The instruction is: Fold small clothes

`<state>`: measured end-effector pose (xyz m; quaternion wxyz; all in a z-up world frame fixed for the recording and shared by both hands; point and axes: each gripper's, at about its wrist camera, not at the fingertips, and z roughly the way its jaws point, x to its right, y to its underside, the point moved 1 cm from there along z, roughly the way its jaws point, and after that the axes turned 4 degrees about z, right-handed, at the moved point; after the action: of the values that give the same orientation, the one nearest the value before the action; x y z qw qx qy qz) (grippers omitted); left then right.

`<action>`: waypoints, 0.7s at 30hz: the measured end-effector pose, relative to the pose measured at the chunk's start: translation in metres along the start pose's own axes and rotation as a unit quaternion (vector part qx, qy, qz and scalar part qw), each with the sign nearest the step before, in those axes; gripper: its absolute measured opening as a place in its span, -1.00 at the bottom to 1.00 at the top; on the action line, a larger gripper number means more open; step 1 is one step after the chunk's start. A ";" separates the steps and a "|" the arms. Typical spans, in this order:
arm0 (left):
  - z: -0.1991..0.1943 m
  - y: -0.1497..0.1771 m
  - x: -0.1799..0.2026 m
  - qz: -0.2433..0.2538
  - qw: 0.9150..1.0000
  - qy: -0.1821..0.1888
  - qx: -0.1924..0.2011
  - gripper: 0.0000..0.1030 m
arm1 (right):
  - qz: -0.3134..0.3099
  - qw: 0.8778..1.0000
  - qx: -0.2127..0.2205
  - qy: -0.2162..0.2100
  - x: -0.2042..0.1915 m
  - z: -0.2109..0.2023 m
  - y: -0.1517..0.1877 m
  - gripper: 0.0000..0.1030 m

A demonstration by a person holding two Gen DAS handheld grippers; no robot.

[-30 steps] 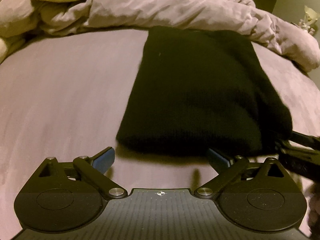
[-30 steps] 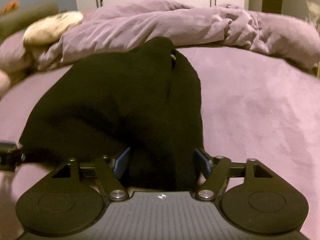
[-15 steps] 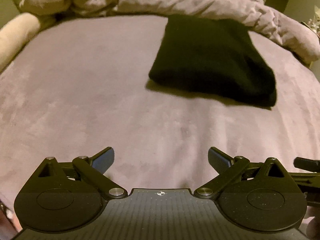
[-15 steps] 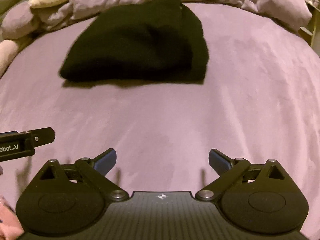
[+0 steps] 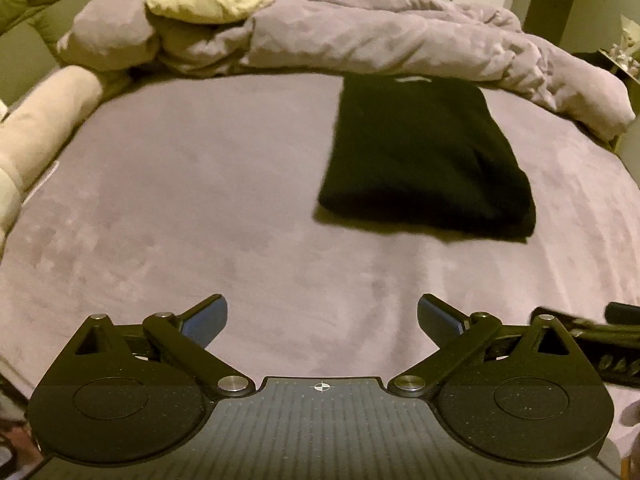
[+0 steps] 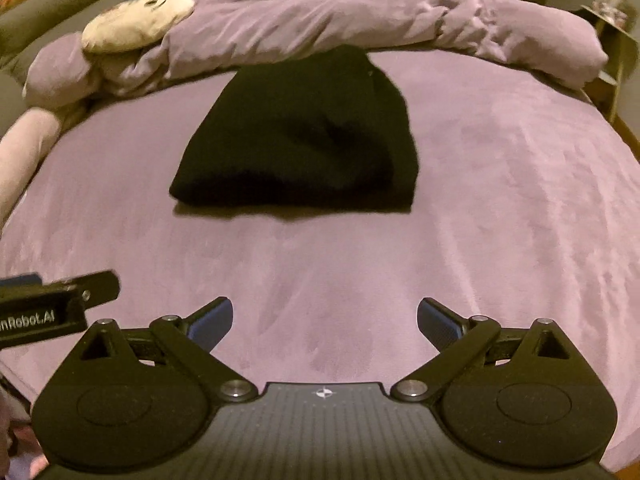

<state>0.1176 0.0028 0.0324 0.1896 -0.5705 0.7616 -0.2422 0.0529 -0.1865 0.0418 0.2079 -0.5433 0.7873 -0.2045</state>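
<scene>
The folded black garment (image 5: 428,160) lies flat on the purple bedsheet (image 5: 180,200), its far end just short of the rumpled duvet (image 5: 360,40) — long axis running from the duvet toward the cameras. Both grippers sit well back from its near edge. The left gripper (image 5: 322,316) sees it ahead and to the right; the right gripper (image 6: 324,318) ahead and slightly left. Both stand spread wide, holding nothing — neither looks clearly nearer.
</scene>
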 end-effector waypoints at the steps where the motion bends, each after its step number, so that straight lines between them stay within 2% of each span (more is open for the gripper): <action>1: 0.000 -0.001 -0.002 -0.003 1.000 -0.003 -0.001 1.00 | 0.005 1.000 0.004 0.000 0.001 -0.003 -0.002 0.92; 6: 0.002 -0.005 -0.002 -0.005 1.000 -0.012 -0.006 1.00 | 0.002 1.000 0.024 0.017 0.002 -0.008 -0.010 0.92; 11: 0.009 -0.009 0.008 0.022 0.998 -0.045 -0.038 1.00 | -0.018 0.999 0.033 0.031 -0.001 -0.013 -0.012 0.92; 16: 0.013 -0.006 0.008 0.002 0.999 -0.019 -0.051 1.00 | -0.018 0.999 0.033 0.022 -0.002 -0.013 -0.013 0.92; 21: 0.012 -0.008 0.011 0.010 0.998 -0.030 -0.050 1.00 | -0.021 0.999 0.036 0.019 -0.003 -0.013 -0.013 0.92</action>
<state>0.1274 -0.0118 0.0269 0.1860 -0.5788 0.7722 -0.1844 0.0569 -0.1864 0.0601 0.2077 -0.5478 0.7718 -0.2472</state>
